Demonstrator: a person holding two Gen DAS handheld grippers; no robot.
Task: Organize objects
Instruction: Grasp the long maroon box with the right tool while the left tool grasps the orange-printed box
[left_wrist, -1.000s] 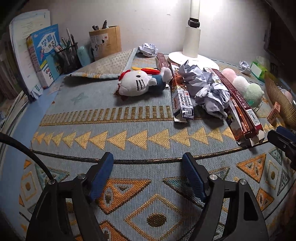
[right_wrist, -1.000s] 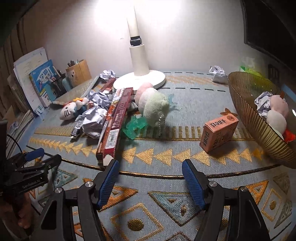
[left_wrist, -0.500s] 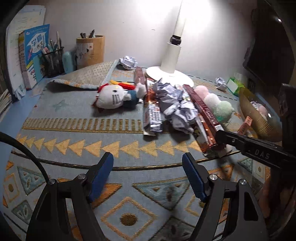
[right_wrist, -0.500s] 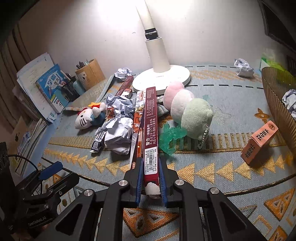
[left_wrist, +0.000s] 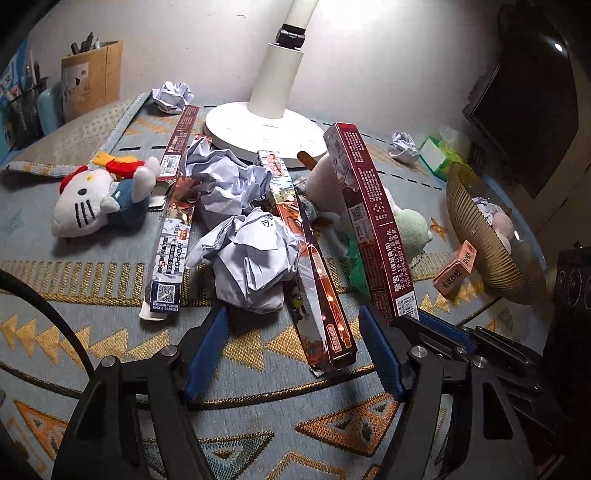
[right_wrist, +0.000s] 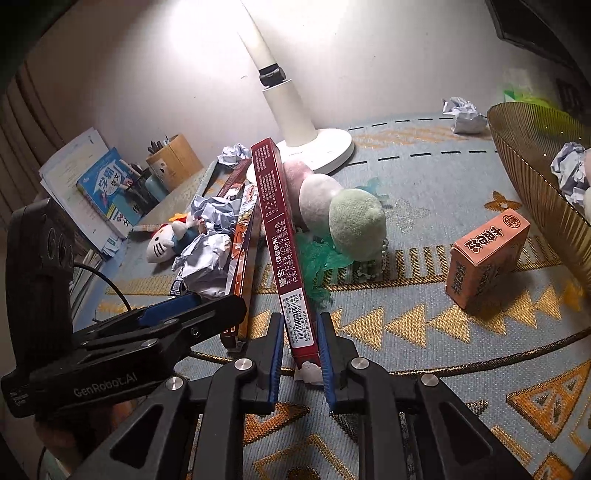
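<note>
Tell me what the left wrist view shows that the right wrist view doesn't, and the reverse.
Only the left wrist view: the open left gripper from behind, the dark monitor on the right, and the whole length of the blue-ended box.

Only the right wrist view: the books leaning at the far left, and the barcode end of the maroon box clamped in the right gripper.

Both: maroon box, lamp, cat plush, crumpled paper, orange carton, bowl.
</note>
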